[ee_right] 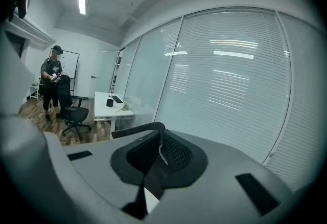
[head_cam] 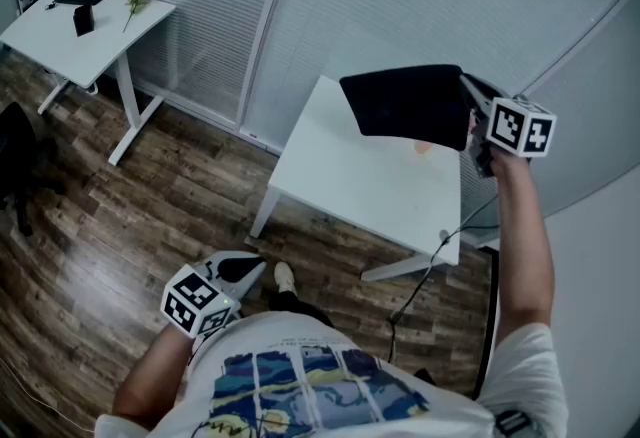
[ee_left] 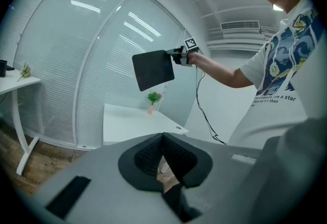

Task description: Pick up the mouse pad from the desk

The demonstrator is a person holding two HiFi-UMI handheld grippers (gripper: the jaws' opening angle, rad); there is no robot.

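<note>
So the black mouse pad (head_cam: 410, 101) is pinched by its right edge in the right hand-held gripper (head_cam: 470, 111) and held up in the air, clear of the white counter (head_cam: 340, 176) below it, with no contact. The pad sticks out to the left of the jaws, and its flat face is turned toward the head view. In the right gripper view only its thin edge can be seen, clamped between the pads and curling off to the left.

The left hand-held gripper (head_cam: 245, 268) is held low, near the person's body and well apart from the counter. Its jaws are closed together, with nothing gripped.

A small potted plant (ee_left: 153, 99) can be seen standing on the counter, under the raised pad. A black cable (ee_left: 202, 110) is hung down from the right gripper toward the wooden floor (head_cam: 120, 216). Another white desk (head_cam: 105, 31) can be seen far left.
</note>
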